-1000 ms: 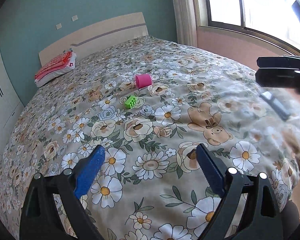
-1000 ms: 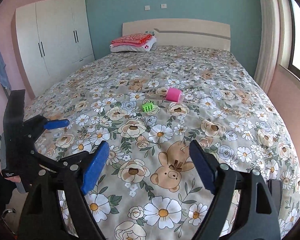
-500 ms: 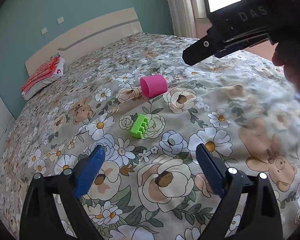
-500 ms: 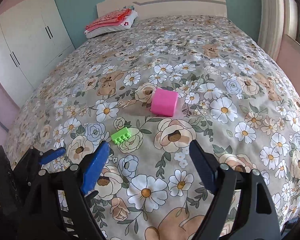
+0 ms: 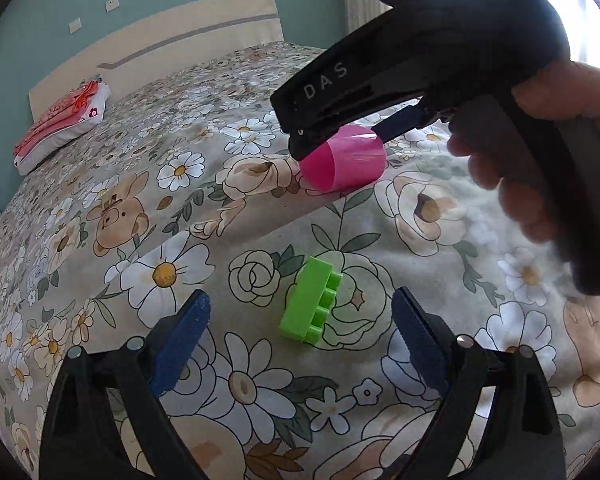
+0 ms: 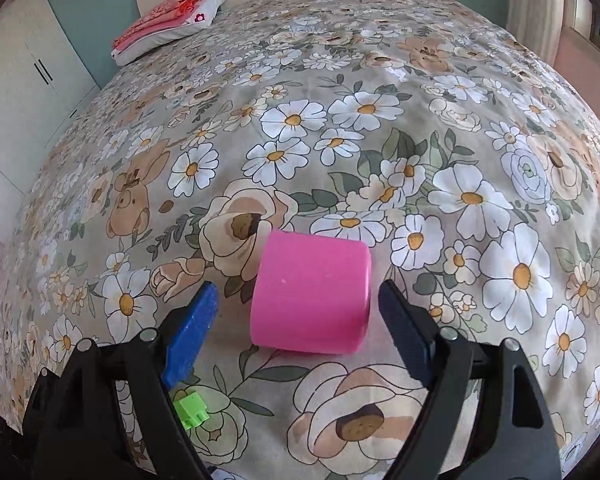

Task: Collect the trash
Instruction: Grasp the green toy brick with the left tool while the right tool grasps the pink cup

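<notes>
A green toy brick [image 5: 311, 306] lies on the floral bed cover, just ahead of my open left gripper [image 5: 298, 328] and between its blue pads. A pink cup [image 6: 312, 298] lies on its side on the cover, between the pads of my open right gripper [image 6: 296, 320]. In the left wrist view the pink cup [image 5: 342, 164] lies beyond the brick, with the right gripper's black body over it. The brick [image 6: 190, 406] also shows at the lower left of the right wrist view.
The bed [image 6: 380, 120] fills both views. A folded red and white pile [image 6: 168, 20] lies by the headboard. White wardrobes [image 6: 16, 92] stand to the left of the bed. A window [image 5: 596, 8] is on the right.
Both grippers have moved forward and down over the bed. The left one has come up to the green brick, the right one up to the pink cup. Both stay open.
</notes>
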